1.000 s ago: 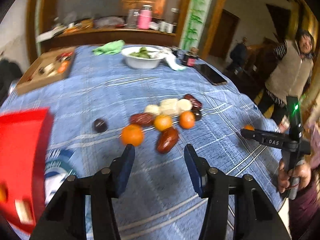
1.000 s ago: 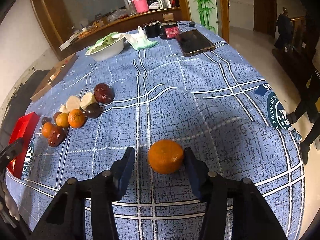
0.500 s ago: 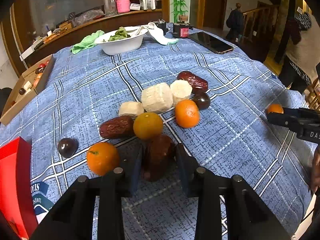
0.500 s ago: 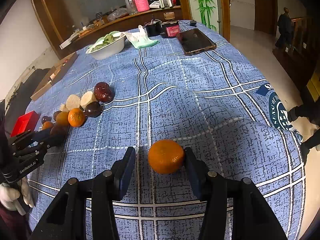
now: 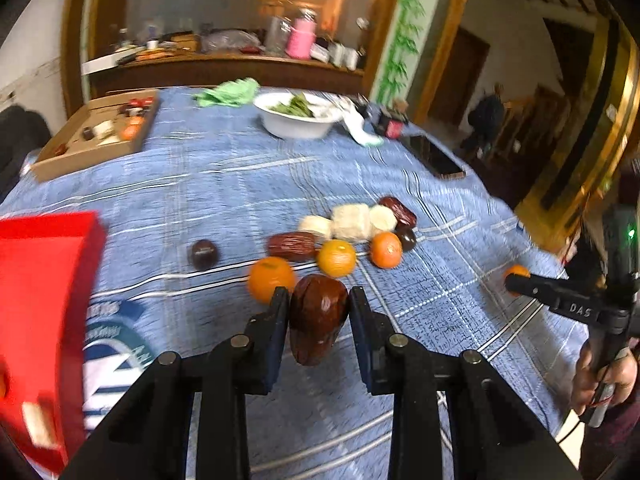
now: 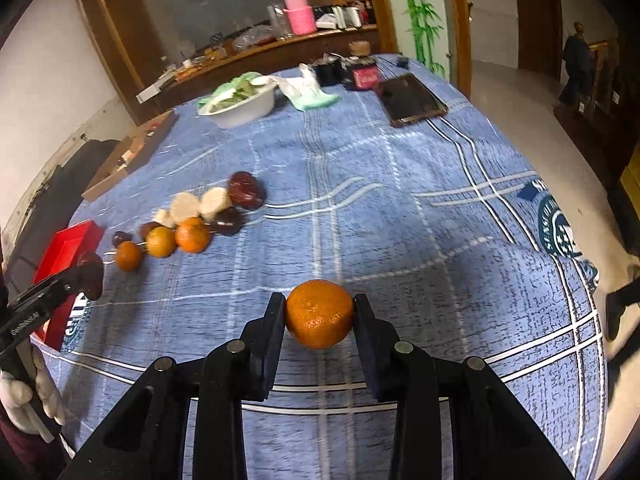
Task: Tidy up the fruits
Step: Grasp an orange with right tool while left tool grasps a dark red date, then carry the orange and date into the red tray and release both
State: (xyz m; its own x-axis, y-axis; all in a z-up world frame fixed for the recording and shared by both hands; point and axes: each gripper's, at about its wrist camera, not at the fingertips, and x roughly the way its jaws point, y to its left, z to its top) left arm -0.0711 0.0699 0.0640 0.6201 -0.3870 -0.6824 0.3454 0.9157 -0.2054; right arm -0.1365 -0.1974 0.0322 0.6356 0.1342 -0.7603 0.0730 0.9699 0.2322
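Note:
My left gripper [image 5: 319,304] is shut on a large brown date [image 5: 317,316] and holds it above the blue cloth. My right gripper [image 6: 320,312] is shut on a mandarin [image 6: 319,314]; it also shows in the left wrist view [image 5: 516,274]. A cluster of fruit lies mid-table: mandarins [image 5: 271,279], dates [image 5: 291,246], white pieces [image 5: 351,222] and a dark plum [image 5: 203,255]. A red box [image 5: 44,280] stands at the left; it also shows in the right wrist view [image 6: 66,250].
A white bowl of greens [image 5: 298,120], a cardboard tray of fruit [image 5: 96,134], a phone [image 5: 434,156], a green cloth [image 5: 228,92] and small jars [image 6: 362,76] sit at the far side. A person stands in the doorway [image 5: 486,116].
My left gripper has lifted the brown date out of the cluster and drawn back towards the red box. My right gripper has closed on the mandarin and raised it.

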